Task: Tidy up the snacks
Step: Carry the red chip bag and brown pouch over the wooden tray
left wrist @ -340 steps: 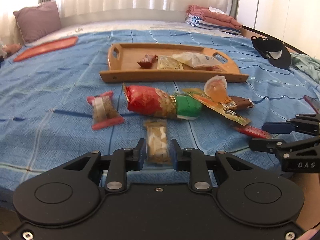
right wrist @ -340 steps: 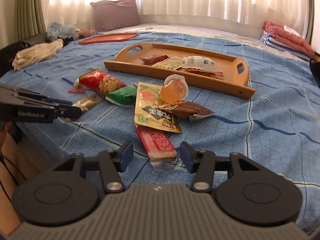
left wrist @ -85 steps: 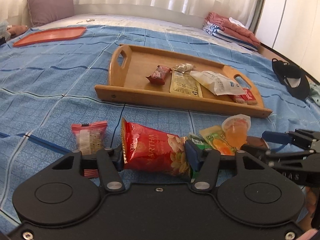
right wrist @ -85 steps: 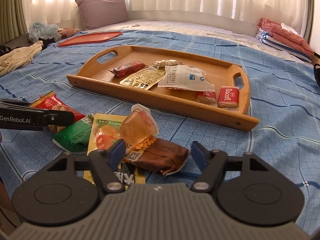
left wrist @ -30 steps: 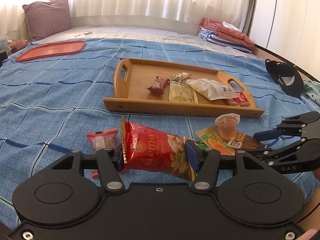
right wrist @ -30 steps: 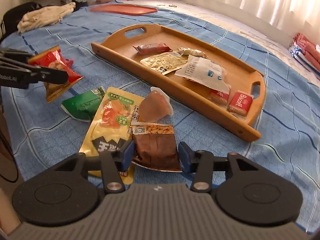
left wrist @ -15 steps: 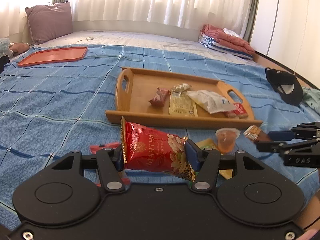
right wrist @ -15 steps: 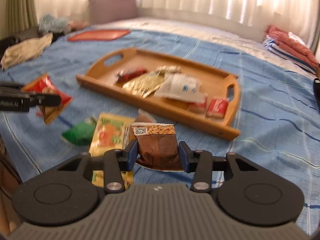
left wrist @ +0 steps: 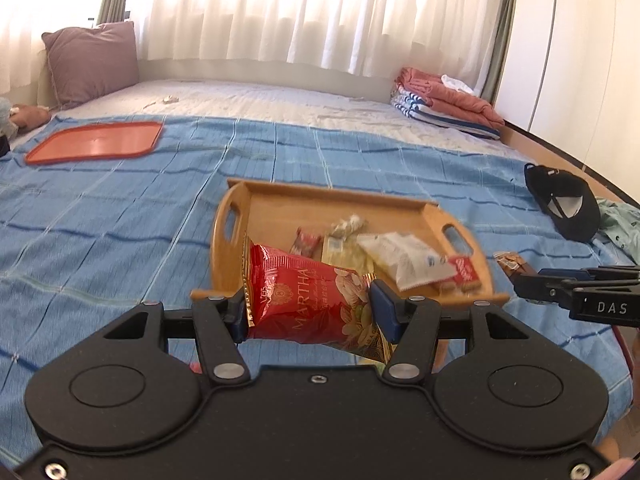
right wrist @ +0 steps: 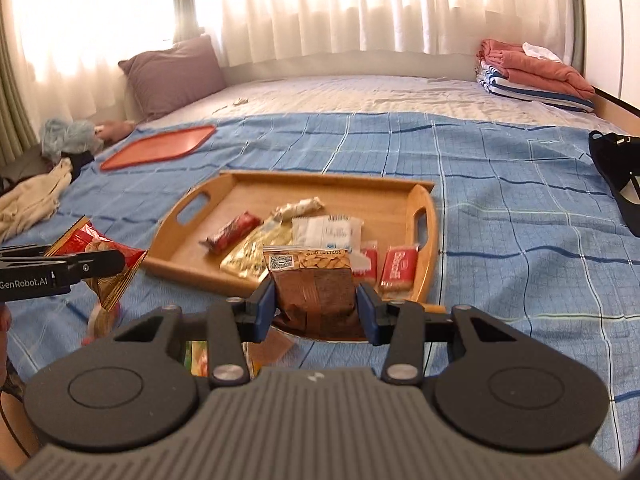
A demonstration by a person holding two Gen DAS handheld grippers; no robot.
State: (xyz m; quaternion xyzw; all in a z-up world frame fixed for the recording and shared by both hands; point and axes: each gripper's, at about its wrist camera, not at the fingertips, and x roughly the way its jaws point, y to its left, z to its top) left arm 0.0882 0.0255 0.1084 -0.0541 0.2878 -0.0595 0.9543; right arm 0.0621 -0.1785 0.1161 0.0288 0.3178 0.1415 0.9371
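My left gripper (left wrist: 308, 308) is shut on a red nut bag (left wrist: 308, 300), held in the air before the near rim of the wooden tray (left wrist: 280, 204). In the right wrist view my right gripper (right wrist: 316, 308) is shut on a brown almond packet (right wrist: 316, 292), lifted just short of the tray (right wrist: 256, 188). The tray holds several small snack packs: a red bar (right wrist: 234, 230), a pale gold pack (right wrist: 256, 252), a white pack (right wrist: 326, 232) and red biscuits (right wrist: 400, 268). The left gripper with its red bag (right wrist: 96, 256) shows at the left edge. The right gripper (left wrist: 576, 284) shows at the right of the left wrist view.
A blue checked blanket (right wrist: 520, 200) covers the bed. An orange tray (left wrist: 96, 142) lies far left, a purple pillow (left wrist: 92, 62) behind it. Folded towels (right wrist: 532, 72) sit at the back right, a black cap (left wrist: 564, 204) on the right. Some snacks (right wrist: 196, 356) lie below my right gripper.
Both grippers have risen off the blanket with their packs and come nearer the tray. The right gripper's view has levelled out; the loose snacks have dropped below view.
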